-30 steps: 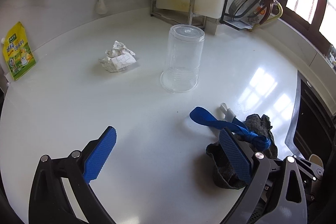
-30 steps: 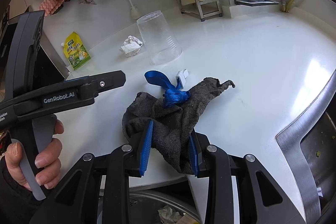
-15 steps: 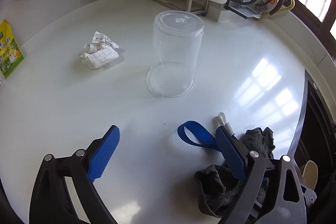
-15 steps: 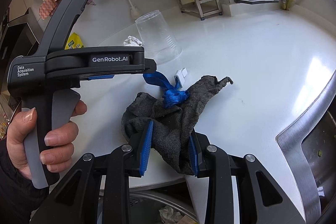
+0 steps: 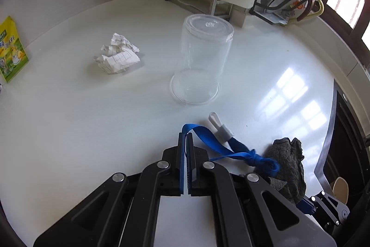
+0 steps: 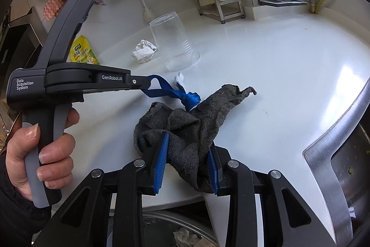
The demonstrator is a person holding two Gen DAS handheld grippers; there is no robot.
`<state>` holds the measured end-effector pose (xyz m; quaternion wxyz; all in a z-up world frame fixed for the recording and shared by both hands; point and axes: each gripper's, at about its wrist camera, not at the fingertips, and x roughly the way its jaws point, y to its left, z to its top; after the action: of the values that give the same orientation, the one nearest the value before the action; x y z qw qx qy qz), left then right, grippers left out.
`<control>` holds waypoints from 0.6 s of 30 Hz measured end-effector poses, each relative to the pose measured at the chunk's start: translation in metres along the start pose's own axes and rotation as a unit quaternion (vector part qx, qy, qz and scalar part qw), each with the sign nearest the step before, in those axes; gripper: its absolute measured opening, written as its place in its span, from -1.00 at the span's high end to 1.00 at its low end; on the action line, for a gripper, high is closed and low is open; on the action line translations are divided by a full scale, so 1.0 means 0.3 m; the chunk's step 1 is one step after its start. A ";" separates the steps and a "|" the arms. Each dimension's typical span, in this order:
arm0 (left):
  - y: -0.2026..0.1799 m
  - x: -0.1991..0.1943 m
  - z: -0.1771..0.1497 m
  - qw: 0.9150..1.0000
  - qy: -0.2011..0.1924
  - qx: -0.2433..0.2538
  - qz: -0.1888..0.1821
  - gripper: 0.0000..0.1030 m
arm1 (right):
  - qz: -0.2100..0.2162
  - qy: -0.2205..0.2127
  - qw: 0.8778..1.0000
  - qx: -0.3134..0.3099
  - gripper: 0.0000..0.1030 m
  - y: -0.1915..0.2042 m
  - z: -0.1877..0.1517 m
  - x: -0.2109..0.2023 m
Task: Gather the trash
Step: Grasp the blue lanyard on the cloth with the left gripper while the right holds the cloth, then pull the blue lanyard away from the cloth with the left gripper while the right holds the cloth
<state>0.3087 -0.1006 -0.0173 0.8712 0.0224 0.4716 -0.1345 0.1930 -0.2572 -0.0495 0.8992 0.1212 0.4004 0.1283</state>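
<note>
At lower centre, the left tongs (image 5: 186,142) pinch shut on the blue strap (image 5: 208,136) loop; the right tongs (image 6: 187,163) clamp the grey rag (image 6: 192,122) on the counter (image 6: 277,75).

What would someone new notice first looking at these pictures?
Probably the dark grey rag at the near edge of the white counter, pinched by the right gripper, with a blue strap knotted to it that the left gripper has clamped by its loop. Behind them stands an upside-down clear plastic cup, with a crumpled paper ball to its left.
</note>
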 end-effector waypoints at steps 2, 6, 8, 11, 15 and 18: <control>0.015 -0.058 -0.006 0.999 -0.029 0.006 0.014 0.96 | -0.003 -0.003 1.000 -0.005 0.41 0.006 -0.003 -0.003; 0.031 -0.164 -0.035 0.996 -0.073 0.023 0.039 0.96 | -0.004 -0.014 1.000 -0.008 0.41 0.014 -0.008 -0.014; 0.035 -0.214 -0.056 0.994 -0.092 0.030 0.047 0.96 | -0.002 -0.024 1.000 -0.006 0.41 0.021 -0.018 -0.027; 0.049 -0.281 -0.090 0.992 -0.112 0.035 0.049 0.96 | -0.001 -0.041 0.999 -0.005 0.41 0.033 -0.037 -0.052; 0.057 -0.345 -0.145 0.990 -0.130 0.034 0.051 0.96 | -0.017 -0.059 0.998 -0.014 0.41 0.070 -0.069 -0.096; 0.064 -0.385 -0.202 0.989 -0.137 0.031 0.053 0.96 | -0.024 -0.065 0.997 -0.013 0.41 0.089 -0.095 -0.137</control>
<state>0.2044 -0.0476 0.0430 0.9323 0.0560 0.3417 -0.1047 0.1414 -0.2424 -0.0311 0.9277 0.1079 0.3420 0.1038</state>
